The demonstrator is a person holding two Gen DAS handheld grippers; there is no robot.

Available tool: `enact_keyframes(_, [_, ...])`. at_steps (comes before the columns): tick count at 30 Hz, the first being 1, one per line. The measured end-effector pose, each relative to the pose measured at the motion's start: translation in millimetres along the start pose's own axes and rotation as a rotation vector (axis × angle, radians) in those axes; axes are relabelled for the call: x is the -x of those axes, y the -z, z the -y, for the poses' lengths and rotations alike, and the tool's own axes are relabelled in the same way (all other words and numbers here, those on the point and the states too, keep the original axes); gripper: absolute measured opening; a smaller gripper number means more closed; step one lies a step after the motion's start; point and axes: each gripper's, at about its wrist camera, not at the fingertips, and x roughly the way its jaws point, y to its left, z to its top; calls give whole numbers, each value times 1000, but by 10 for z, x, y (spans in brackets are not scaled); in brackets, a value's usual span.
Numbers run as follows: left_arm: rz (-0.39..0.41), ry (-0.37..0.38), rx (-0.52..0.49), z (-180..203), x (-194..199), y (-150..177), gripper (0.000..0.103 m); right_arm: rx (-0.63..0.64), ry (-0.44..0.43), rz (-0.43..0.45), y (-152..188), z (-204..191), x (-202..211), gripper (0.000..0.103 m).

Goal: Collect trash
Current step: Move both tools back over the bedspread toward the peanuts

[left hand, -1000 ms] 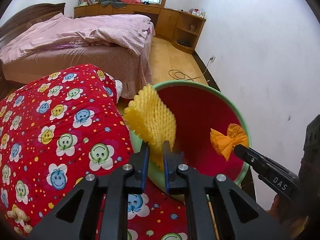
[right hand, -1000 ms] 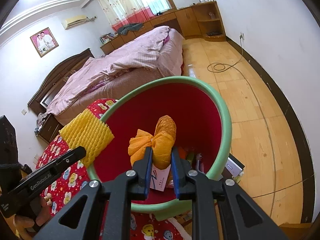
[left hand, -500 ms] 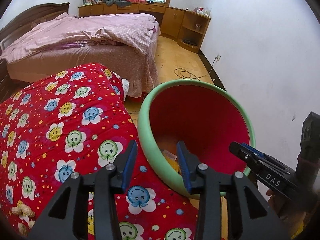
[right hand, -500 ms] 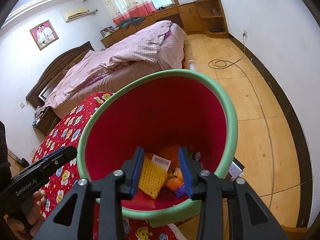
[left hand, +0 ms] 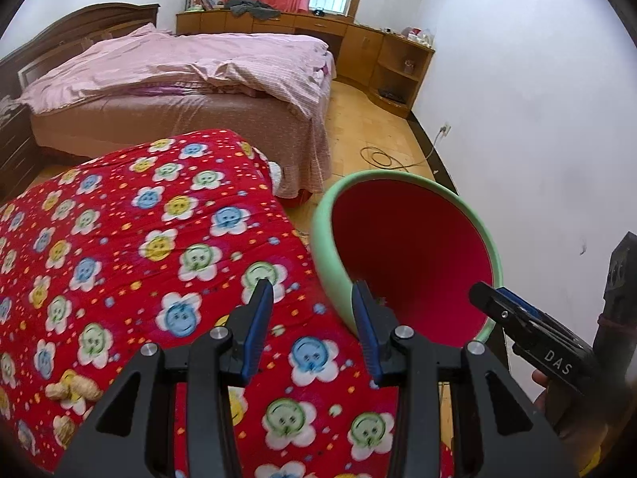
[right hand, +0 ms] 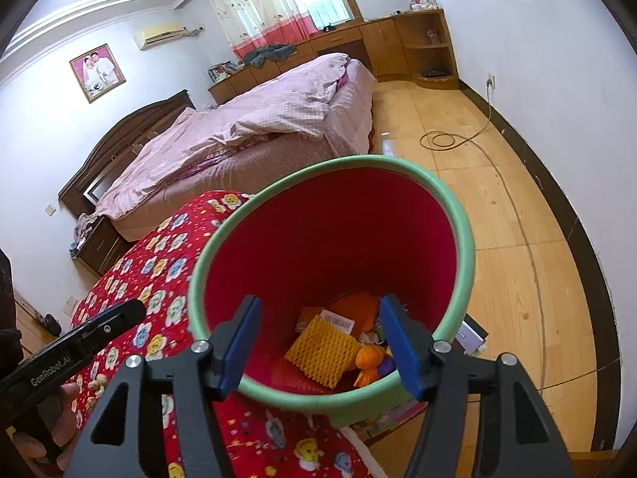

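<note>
Trash sits at the bottom of the bin [right hand: 450,203], a round pail with green rim and red inside, standing on the wooden floor [right hand: 497,207] just beside the red smiley-flower quilt [left hand: 119,247]. Right wrist view looks down into it: yellow foam mesh sleeve [right hand: 322,350] lying flat, a barcode label [right hand: 338,318] at its upper edge, an orange wrapper [right hand: 370,362] to its right, another orange piece [right hand: 356,306] behind. Other scraps too small to tell.

Right tongs [right hand: 320,346] spread wide, nothing between the blue pads, held over the near rim of the bin. Left tongs [left hand: 312,330] also spread and empty, over the quilt's edge next to the bin; right pad close to the green rim.

Peanut shells [left hand: 73,388] lie on the quilt at lower left of the left wrist view.

Beyond: a bed with pink cover [left hand: 191,67], wooden cabinets [left hand: 358,44] along the far wall, a coiled cable [right hand: 442,139] on the floor, a framed photo [right hand: 97,71] on the wall.
</note>
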Motion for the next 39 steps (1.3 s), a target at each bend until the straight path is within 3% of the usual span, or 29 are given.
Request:
enact_keyframes(17, [54,-107,98,-604,698,331,41,110,-71,26,267,-715,341,79])
enact_keyframes(39, [145,-278,222,-1190,1418,931,41,283,-141,81,894,-1597,743,83])
